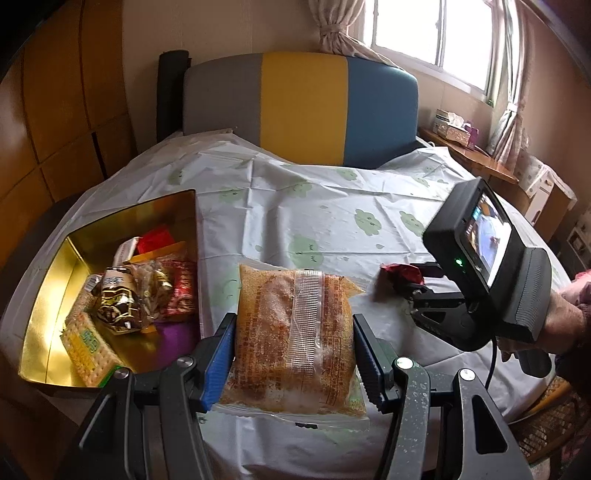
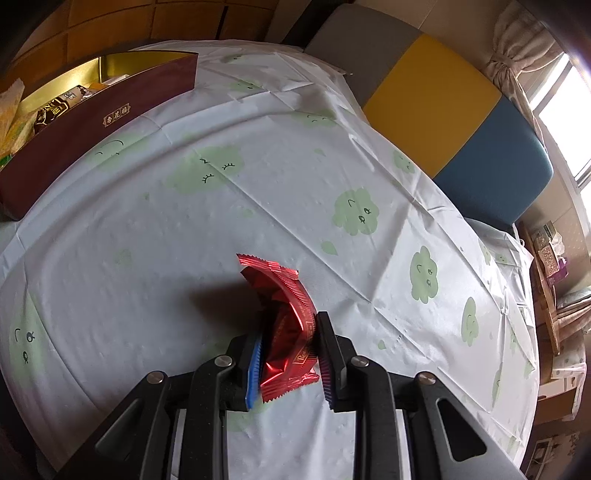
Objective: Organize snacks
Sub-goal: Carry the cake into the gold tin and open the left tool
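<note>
White plastic sheeting printed with pale green smiling clouds covers the table (image 2: 258,206), creased in straight fold lines and dimpled all over. Behind the table stands a padded panel (image 1: 303,107) in grey, yellow and blue bands, with a bright window (image 1: 432,33) and tied beige curtains above it and wood-panelled wall to the side.

At the table's left edge sits an open box (image 1: 48,314), shiny gold inside and dark maroon outside, its floor heaped with wrapped snacks: a cracker pack, gold foil pieces, red packets.

Near the middle of the table, the left gripper (image 1: 295,354) holds a clear, crinkled bag (image 1: 295,328) of orange crumbly snack; its ribbed fingers (image 1: 218,358), one blue and one dark, press the bag's two sides at a medium spread.

Right of that bag, the right gripper (image 2: 288,354) pinches a glossy red foil packet (image 2: 284,325) with zigzag ends, its fingers close together and the packet bent upward between them just above the sheeting.
</note>
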